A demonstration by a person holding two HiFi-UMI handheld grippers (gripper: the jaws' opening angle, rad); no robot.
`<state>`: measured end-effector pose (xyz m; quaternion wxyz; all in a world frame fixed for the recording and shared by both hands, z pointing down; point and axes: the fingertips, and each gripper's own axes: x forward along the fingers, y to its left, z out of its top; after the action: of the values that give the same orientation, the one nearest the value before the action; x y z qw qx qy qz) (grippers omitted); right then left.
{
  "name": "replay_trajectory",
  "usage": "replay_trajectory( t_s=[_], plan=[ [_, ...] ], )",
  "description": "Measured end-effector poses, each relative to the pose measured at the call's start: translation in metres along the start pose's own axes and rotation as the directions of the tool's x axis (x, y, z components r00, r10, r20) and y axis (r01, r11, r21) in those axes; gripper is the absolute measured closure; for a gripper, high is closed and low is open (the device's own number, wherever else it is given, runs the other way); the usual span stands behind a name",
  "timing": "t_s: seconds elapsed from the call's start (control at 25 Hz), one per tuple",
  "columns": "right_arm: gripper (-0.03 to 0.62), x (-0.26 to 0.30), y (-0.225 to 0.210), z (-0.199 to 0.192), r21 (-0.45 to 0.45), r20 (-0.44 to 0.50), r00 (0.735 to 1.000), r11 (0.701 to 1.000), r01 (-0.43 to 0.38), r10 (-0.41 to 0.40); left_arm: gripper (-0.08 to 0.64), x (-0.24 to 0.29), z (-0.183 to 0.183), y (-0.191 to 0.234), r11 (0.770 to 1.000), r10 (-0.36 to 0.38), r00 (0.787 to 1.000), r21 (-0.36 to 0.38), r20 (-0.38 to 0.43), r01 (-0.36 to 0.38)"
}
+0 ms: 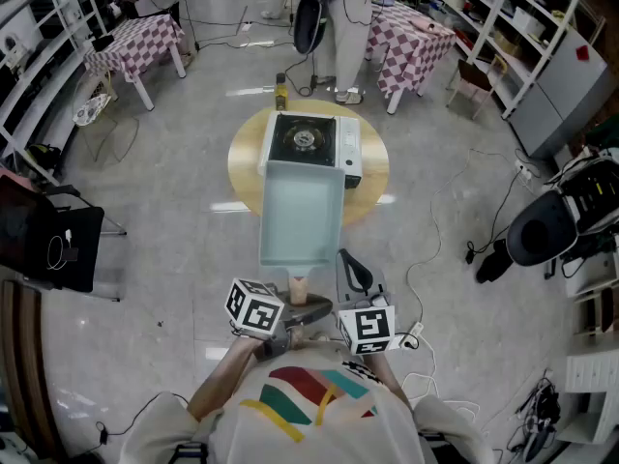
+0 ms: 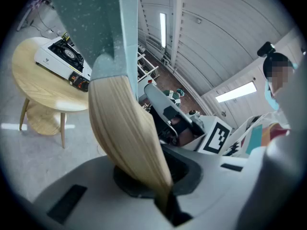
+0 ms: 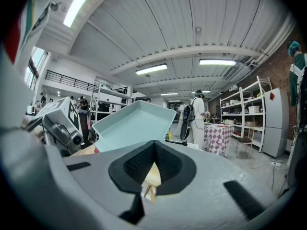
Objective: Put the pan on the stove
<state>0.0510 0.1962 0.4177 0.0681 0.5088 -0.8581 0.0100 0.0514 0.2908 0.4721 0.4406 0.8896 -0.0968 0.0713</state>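
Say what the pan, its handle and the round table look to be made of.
Pan: probably coated metal. It is pale blue-green and matte, and finely speckled up close.
Handle: pale wood with a dull finish and lengthwise grain streaks.
Table: light wood or wood veneer, with a smooth yellowish top and matching legs. Solid or veneer cannot be told.

Spacious lab hall: white shelving racks (image 1: 513, 17), checkered-cloth tables (image 1: 411, 42), floor cables (image 1: 499, 209).

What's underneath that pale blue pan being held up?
Seen from above, the raised pan, held by its wooden handle, hides the near part of the round wooden table and the front edge of the gas stove. The burner shows beyond. Anything else beneath is covered.
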Motion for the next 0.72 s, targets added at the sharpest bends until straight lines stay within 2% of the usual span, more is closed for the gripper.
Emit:
replay_trajectory(
  t_s=[0.44, 0.72],
  plan=[
    [0.594, -0.006, 0.011, -0.002, -0.015, -0.017, 1.0, 1.0, -0.02, 0.019, 0.549, -0.002, -0.005, -0.005, 1.0, -0.008, 1.0, -0.018, 0.001, 0.008],
    [0.593, -0.012, 0.012, 0.001, 0.026, -0.008, 1.0, 1.0, -0.005, 0.005, 0.549, -0.006, -0.006, -0.011, 1.0, -0.014, 1.0, -0.014, 0.007, 0.014]
  ],
)
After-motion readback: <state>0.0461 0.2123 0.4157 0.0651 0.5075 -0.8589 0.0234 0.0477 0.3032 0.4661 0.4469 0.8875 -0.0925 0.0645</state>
